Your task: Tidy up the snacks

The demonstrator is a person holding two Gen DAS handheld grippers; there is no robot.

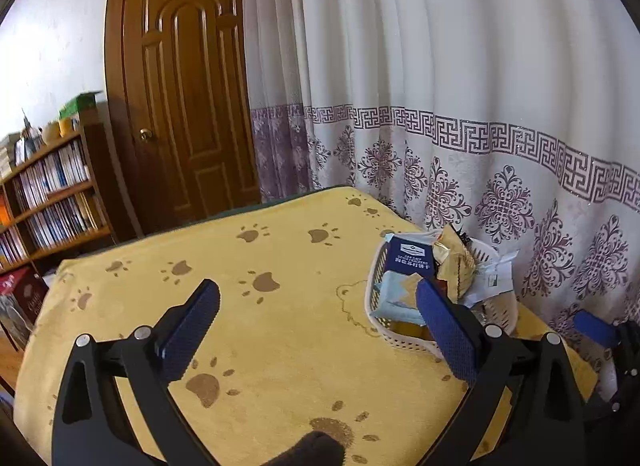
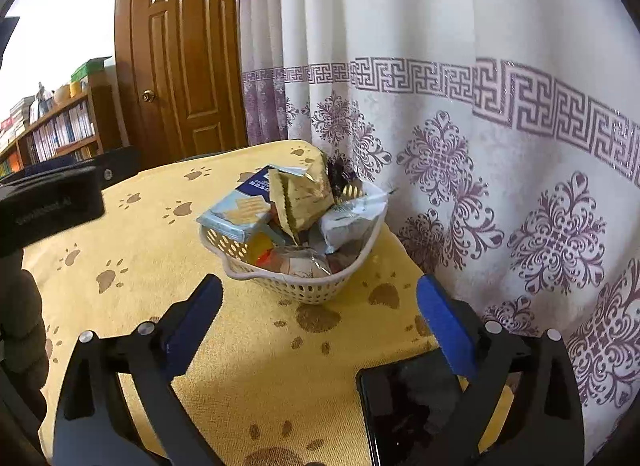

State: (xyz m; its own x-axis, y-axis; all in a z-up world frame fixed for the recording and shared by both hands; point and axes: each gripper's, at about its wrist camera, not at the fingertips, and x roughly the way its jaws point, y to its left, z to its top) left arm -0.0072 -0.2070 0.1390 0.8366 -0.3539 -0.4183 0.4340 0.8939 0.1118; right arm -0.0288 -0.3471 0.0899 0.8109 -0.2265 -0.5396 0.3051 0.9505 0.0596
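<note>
Right wrist: right gripper (image 2: 320, 298) jaws wide, empty, angled down toward basket (image 2: 304, 286).

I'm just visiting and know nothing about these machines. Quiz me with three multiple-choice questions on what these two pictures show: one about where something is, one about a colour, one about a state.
1. Where are the snack packets?
A. In the white perforated plastic basket
B. Scattered over the cloth
C. On the bookshelf

2. What colour is the cloth with brown paw prints?
A. Green
B. Yellow
C. Purple

3. How do the two blue-padded tools stand?
A. Both clamped on a packet
B. One open, one shut
C. Both wide open with nothing between the pads

Answers:
1 A: the snack packets are heaped inside the basket near the curtain.
2 B: the cloth is plainly yellow in both views.
3 C: the left tool and right tool each show spread pads and only cloth between them.
</note>
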